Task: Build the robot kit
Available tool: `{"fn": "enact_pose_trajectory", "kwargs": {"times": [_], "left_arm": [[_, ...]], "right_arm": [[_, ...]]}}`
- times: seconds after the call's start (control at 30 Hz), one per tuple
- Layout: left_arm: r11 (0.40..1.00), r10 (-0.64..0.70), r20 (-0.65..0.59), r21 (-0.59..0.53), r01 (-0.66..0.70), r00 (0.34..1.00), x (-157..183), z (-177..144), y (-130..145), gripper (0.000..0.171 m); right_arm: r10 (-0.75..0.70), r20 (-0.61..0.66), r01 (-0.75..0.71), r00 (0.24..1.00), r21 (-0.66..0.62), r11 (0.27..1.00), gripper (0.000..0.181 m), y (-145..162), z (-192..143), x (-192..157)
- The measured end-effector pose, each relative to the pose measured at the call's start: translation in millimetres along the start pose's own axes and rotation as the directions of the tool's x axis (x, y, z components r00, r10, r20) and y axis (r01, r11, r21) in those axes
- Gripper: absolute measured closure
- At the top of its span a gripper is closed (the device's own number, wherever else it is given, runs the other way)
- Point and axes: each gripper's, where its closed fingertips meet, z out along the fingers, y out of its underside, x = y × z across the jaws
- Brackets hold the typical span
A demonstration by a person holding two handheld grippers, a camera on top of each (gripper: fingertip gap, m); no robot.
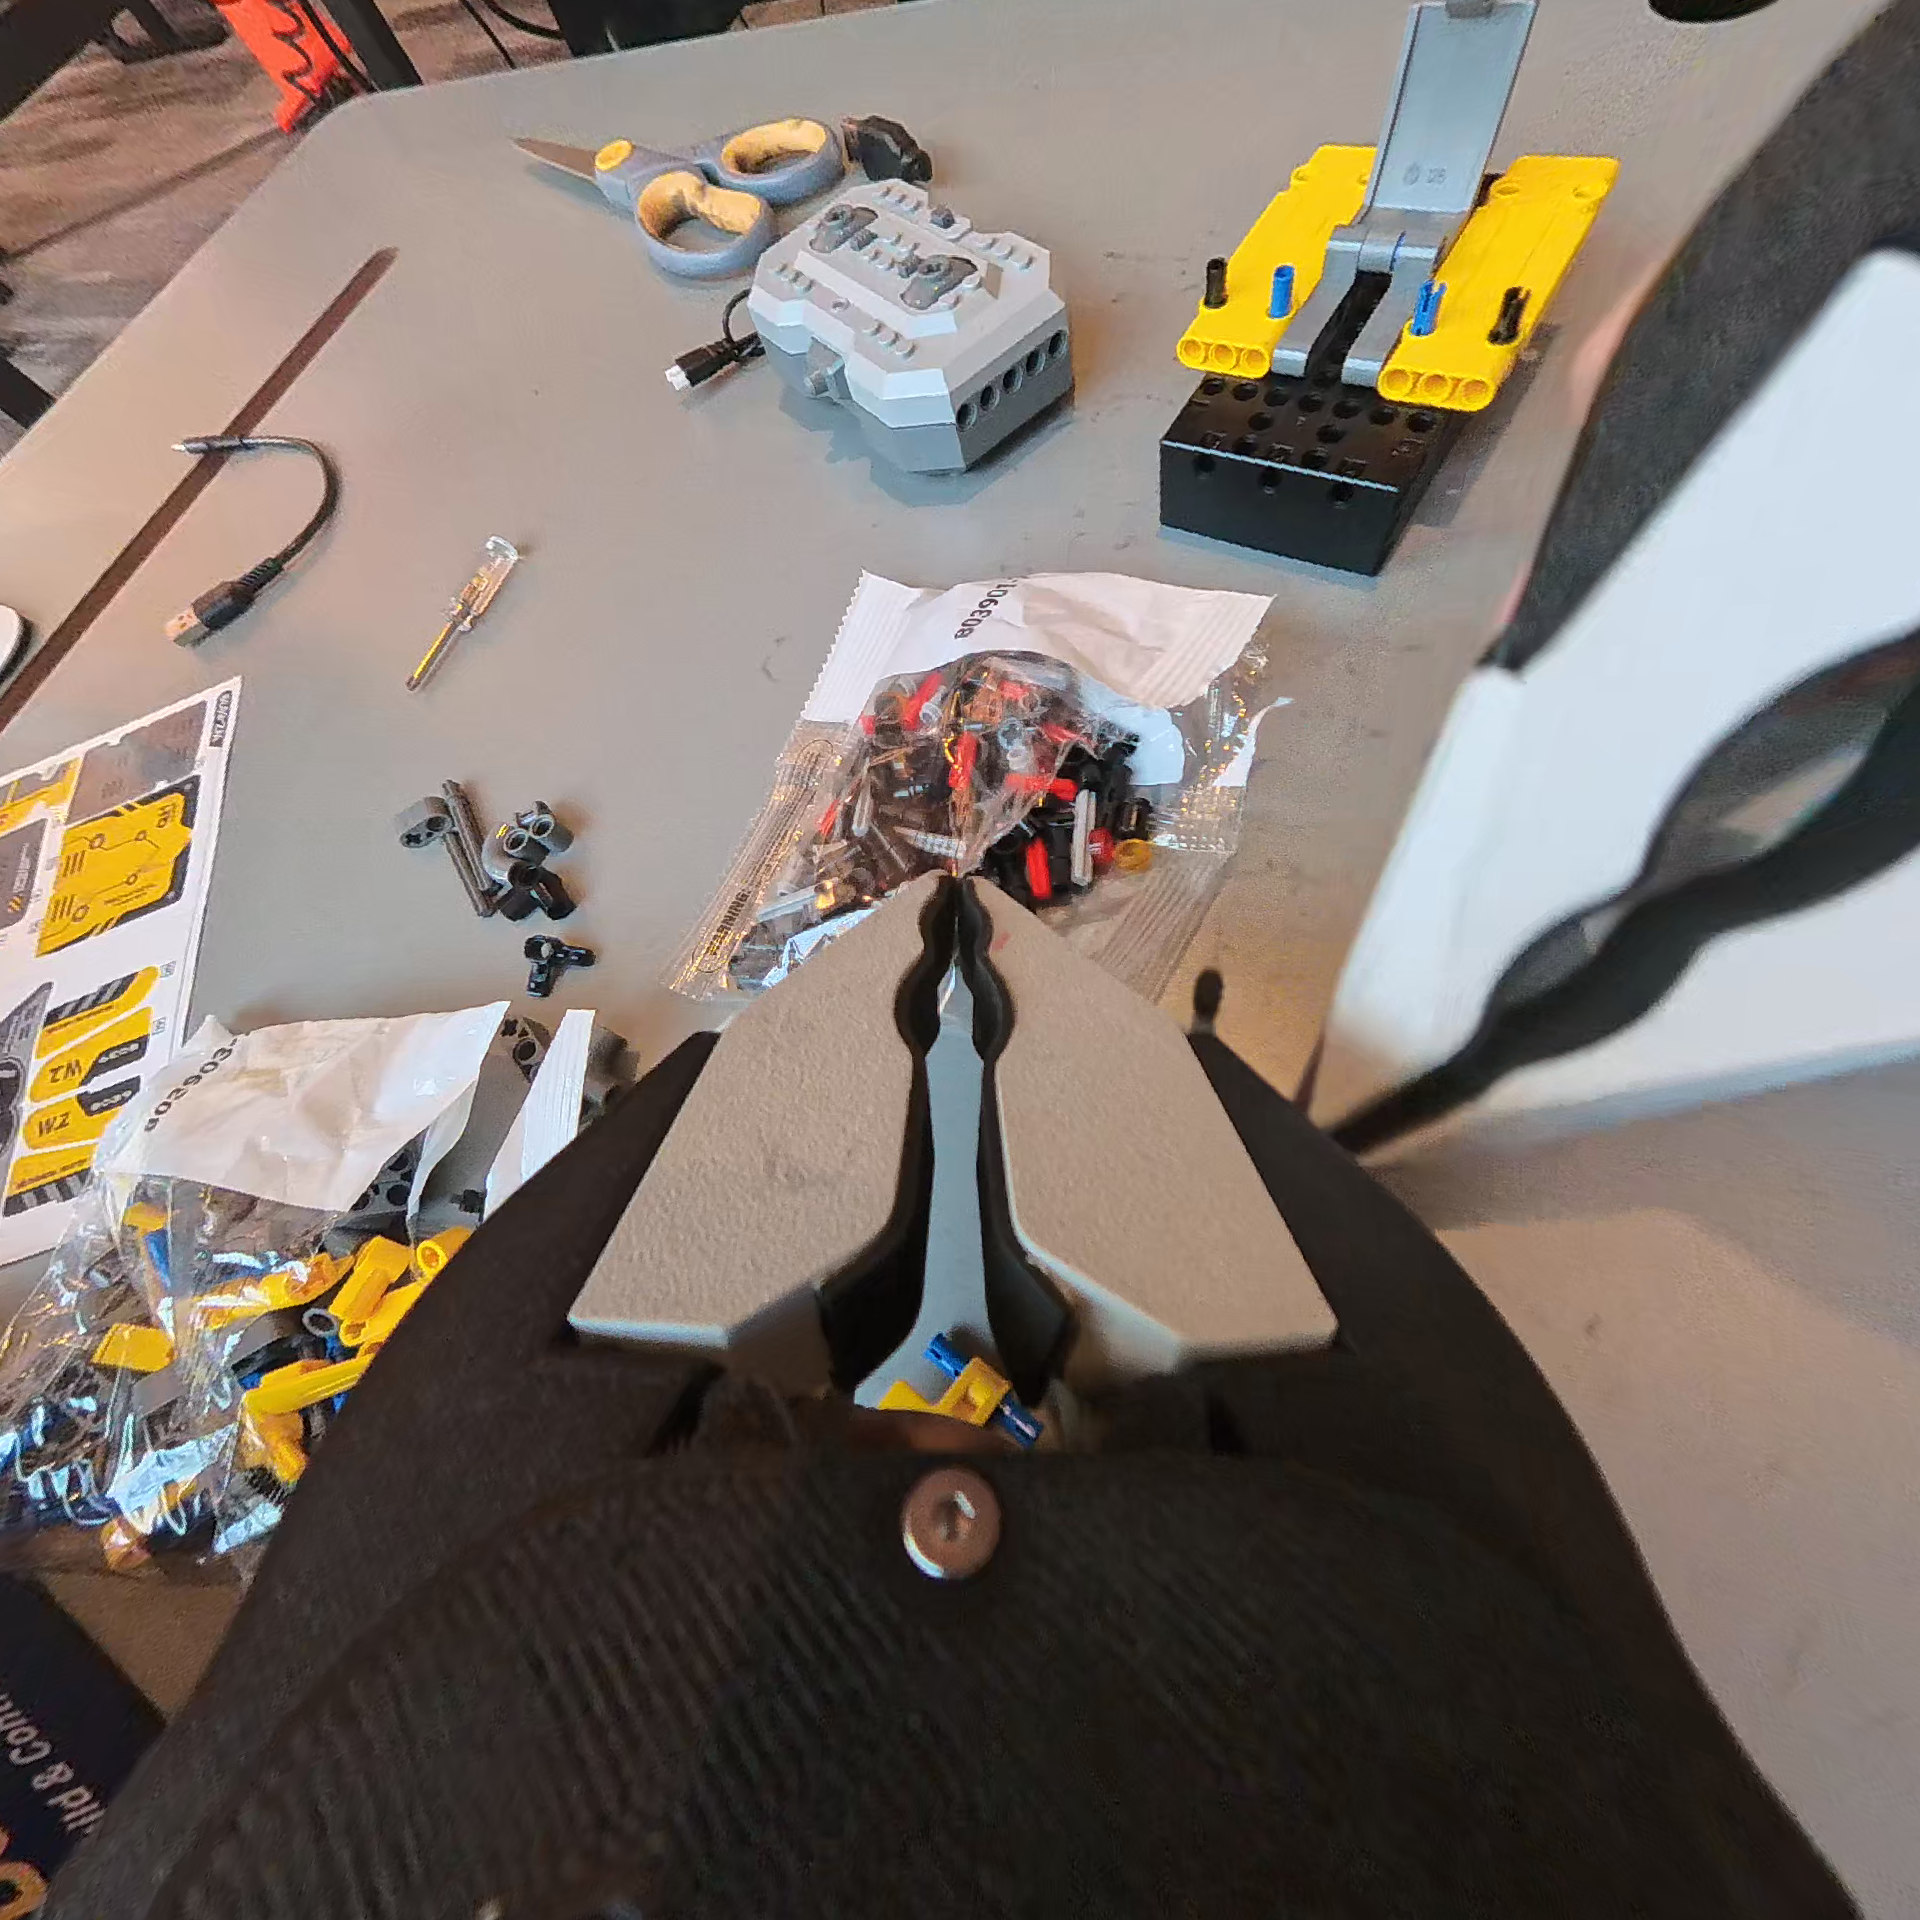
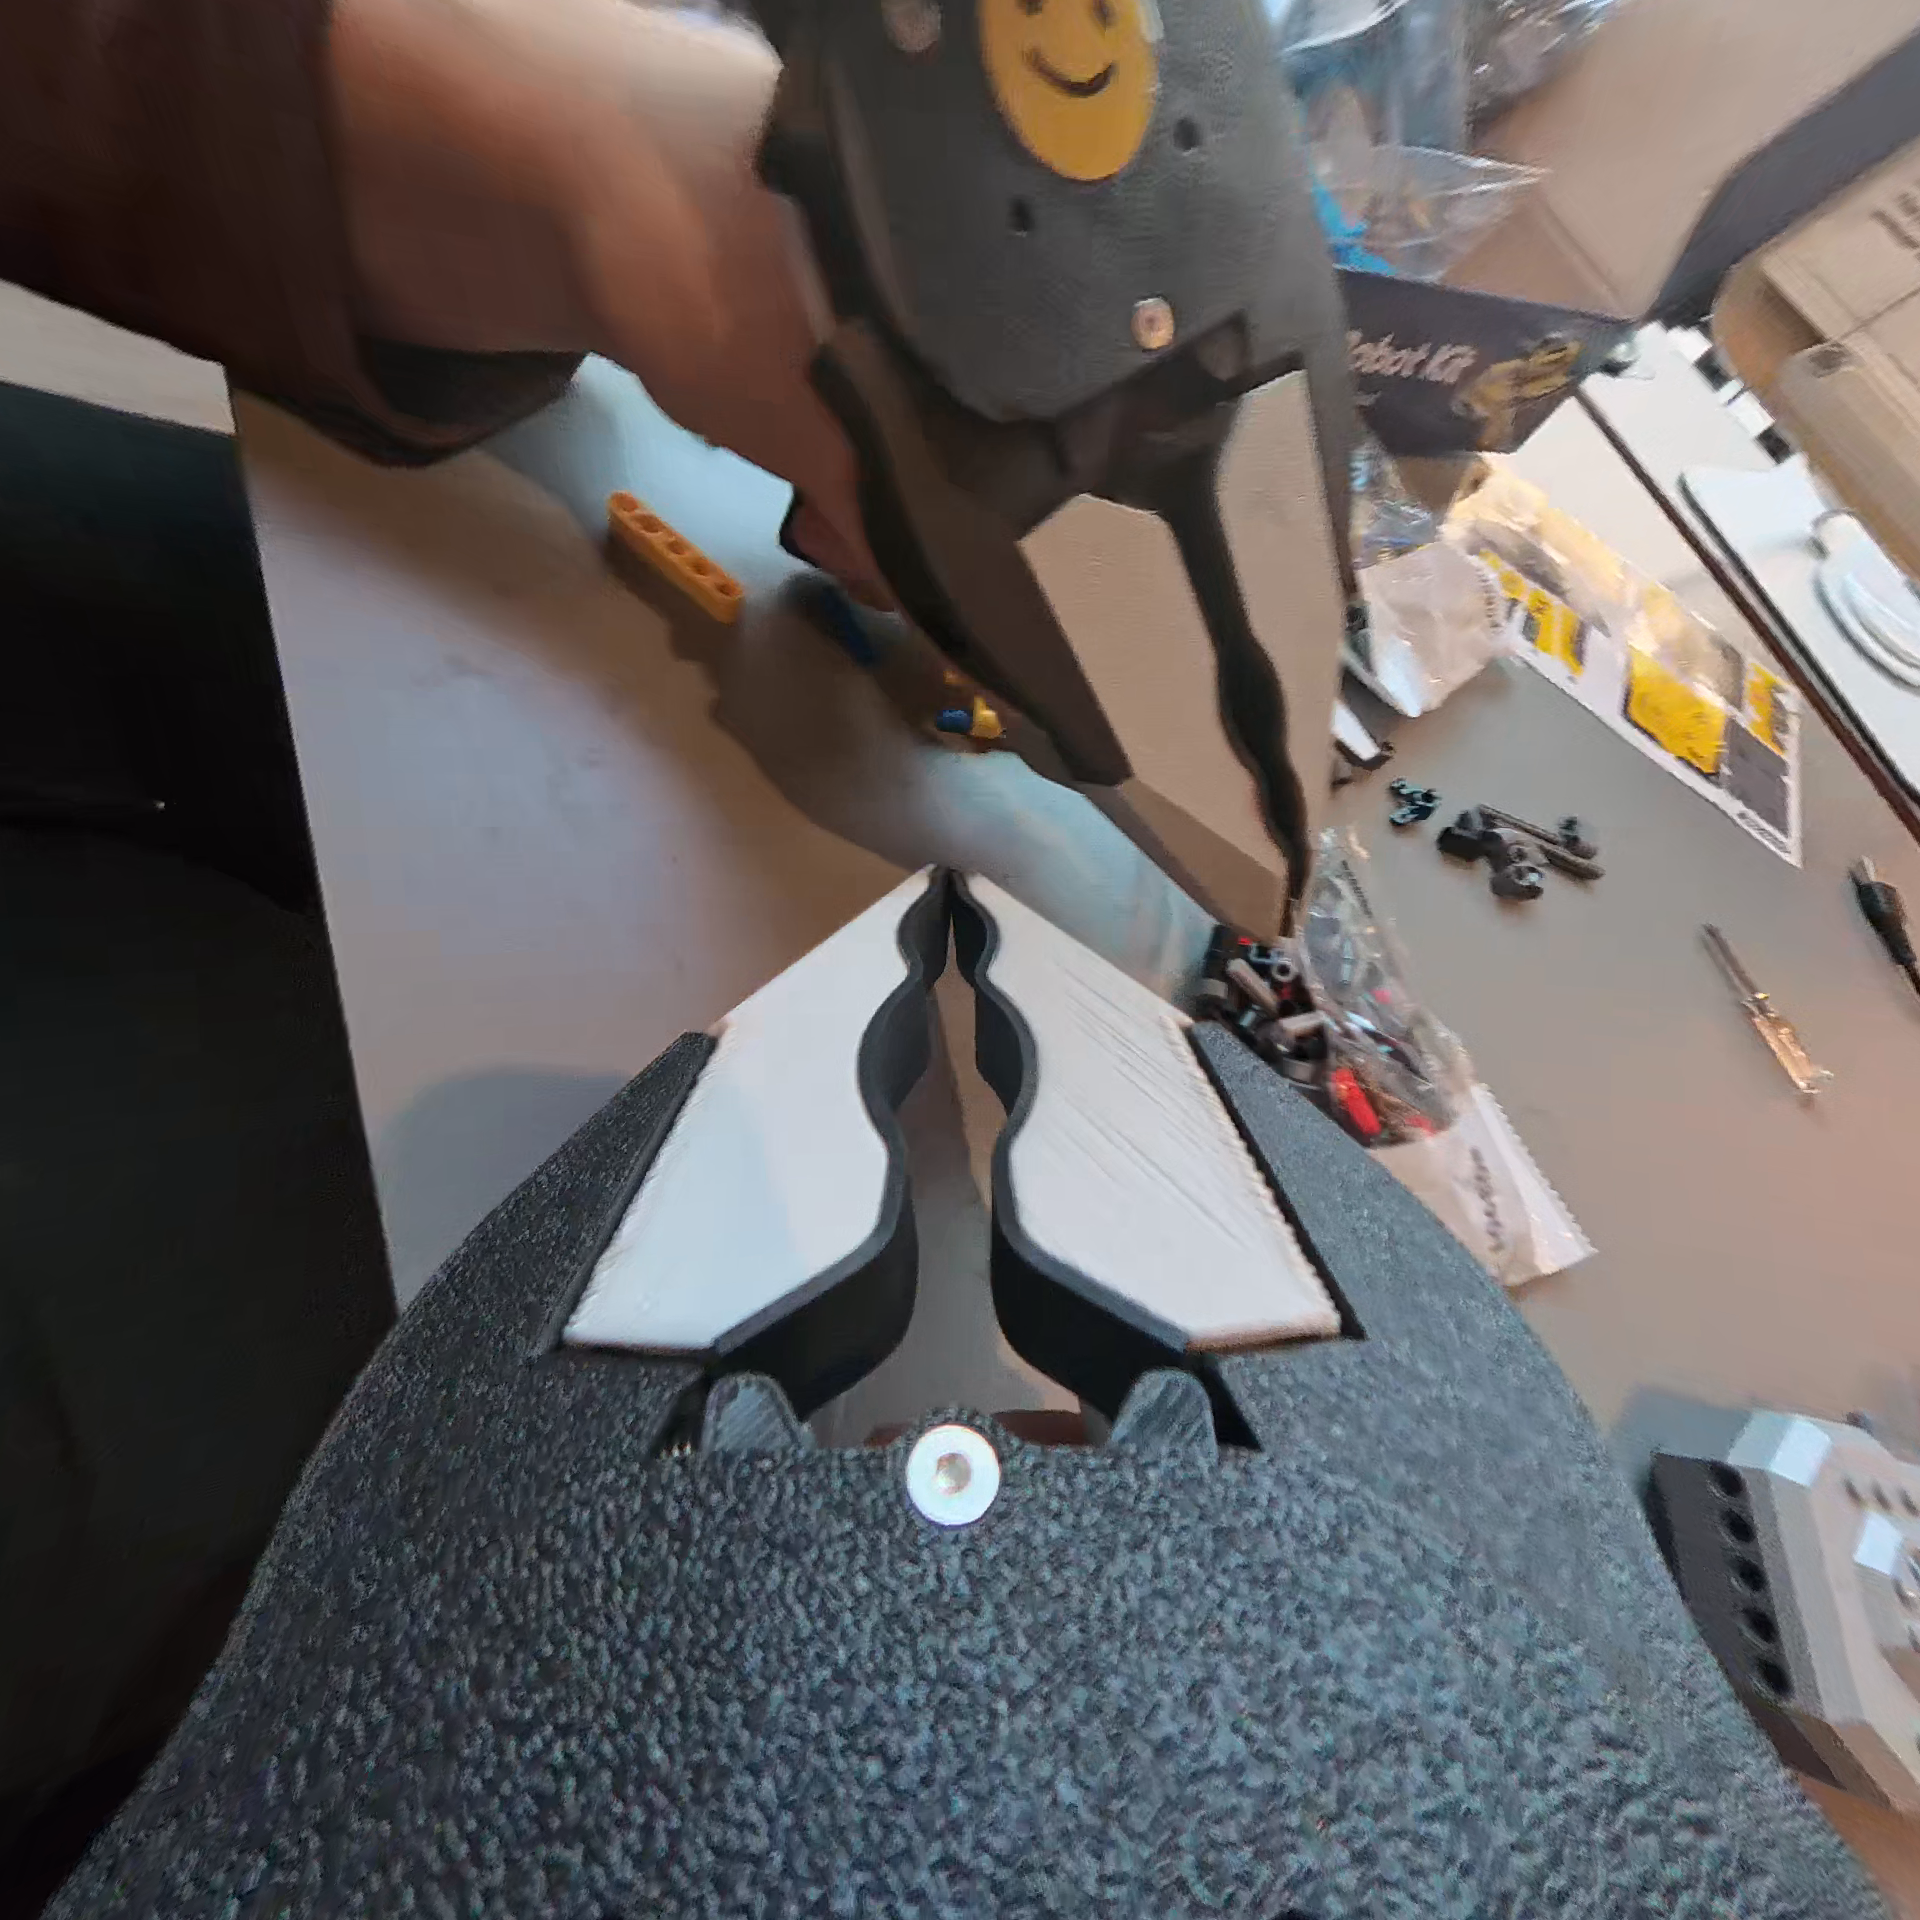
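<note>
**Left gripper pinching the parts bag**

The left gripper (image 1: 954, 883) had its fingertips pressed together on the clear bag of small parts (image 1: 977, 800) — mid-table, near the black-and-yellow brick assembly (image 1: 1351, 343). The right gripper (image 2: 948, 878) hovered nearby — fingers together, empty.

Left gripper (image 1: 954, 894): black ribbed body, grey finger plates, black wavy pads. Right gripper (image 2: 951, 883): black speckled body, white plates. Table (image 1: 623, 499) grey. Clear bag (image 1: 966, 790) with red, black, grey pieces. Second bag (image 1: 208, 1299): yellow, blue, grey pieces. Scissors (image 1: 717, 187) grey, yellow grips. Block (image 1: 1299, 468) black under yellow beams (image 1: 1496, 270). Sticker sheet (image 1: 94, 914) yellow, black, striped.
</note>
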Motion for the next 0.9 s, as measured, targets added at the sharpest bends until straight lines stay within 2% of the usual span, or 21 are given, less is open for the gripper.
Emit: {"fn": "enact_pose_trajectory", "kwargs": {"times": [0.13,0.2,0.33,0.47,0.53,0.7,0.9], "left_arm": [[1.000,0.003,0.000,-0.003,-0.003,1.000,0,1,1,0.171],[1.000,0.000,0.001,-0.004,0.000,1.000,0,1,1,0.171],[1.000,-0.007,0.006,-0.001,0.007,1.000,-2,0,1,0.171],[1.000,-0.002,0.008,-0.003,0.002,1.000,-2,0,1,0.171],[1.000,-0.001,0.011,-0.003,0.001,1.000,-2,0,1,0.171],[1.000,0.000,0.027,-0.001,0.000,1.000,-5,0,1,0.171],[1.000,-0.003,0.024,0.001,0.003,1.000,-4,0,1,0.171]], "right_arm": [[-0.106,-0.003,0.105,0.994,-0.125,0.987,0.181,16,14,-9],[-0.132,-0.001,0.130,0.991,-0.144,0.981,0.181,19,15,-10],[-0.088,-0.044,0.082,0.995,-0.130,0.988,0.181,24,5,4],[0.051,-0.096,-0.056,0.994,-0.049,0.997,0.181,19,-10,26],[0.083,-0.099,-0.088,0.992,-0.050,0.995,0.178,21,-10,29],[0.011,-0.115,-0.027,0.993,-0.145,0.989,0.167,34,-1,25],[0.061,-0.210,-0.073,0.976,-0.051,0.996,0.176,21,-14,46]]}}
